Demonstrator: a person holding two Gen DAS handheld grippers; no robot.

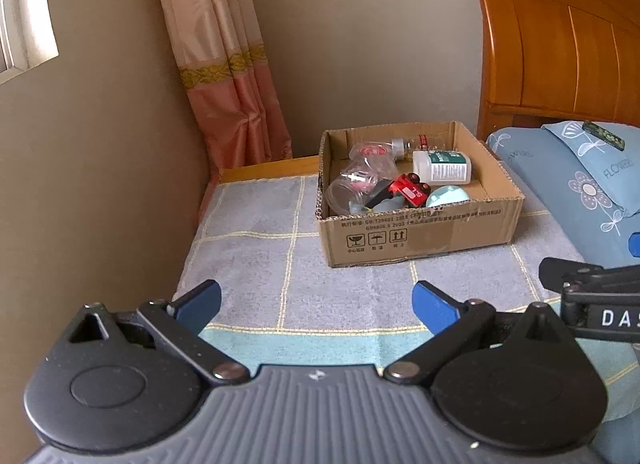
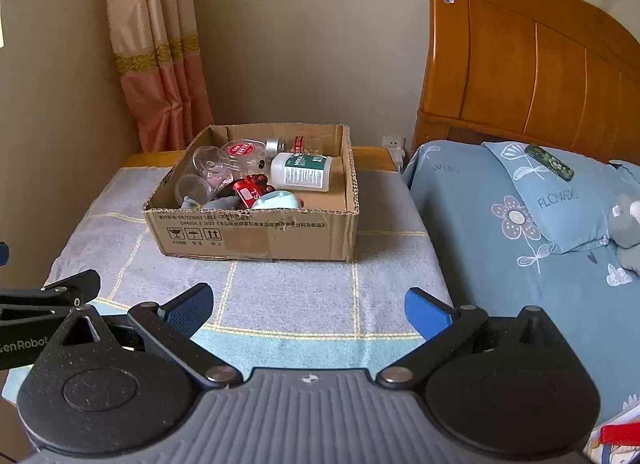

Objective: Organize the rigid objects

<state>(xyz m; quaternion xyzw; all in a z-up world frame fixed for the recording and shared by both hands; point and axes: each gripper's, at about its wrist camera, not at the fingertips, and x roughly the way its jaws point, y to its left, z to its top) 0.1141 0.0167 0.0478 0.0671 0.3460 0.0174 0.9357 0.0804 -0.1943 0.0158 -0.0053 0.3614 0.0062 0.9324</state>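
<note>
On the cloth-covered bench [image 2: 280, 288] beside the bed [image 2: 500, 264], the cardboard box [image 2: 256, 232] already holds the rigid objects [image 2: 280, 179], my left gripper [image 1: 316, 304] and right gripper [image 2: 308, 306] hang released, empty; next, I judge, check for strays.

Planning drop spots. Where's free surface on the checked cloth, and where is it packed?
Free: the checked cloth between the cardboard box and both open grippers, left gripper, right gripper; also the strip left of the box toward the wall. Crowded: the box's left half; its right front corner shows bare floor.

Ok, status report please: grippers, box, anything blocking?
Left gripper open, empty. Right gripper open, empty. Cardboard box ahead on cloth, items inside. Path unobstructed.
</note>
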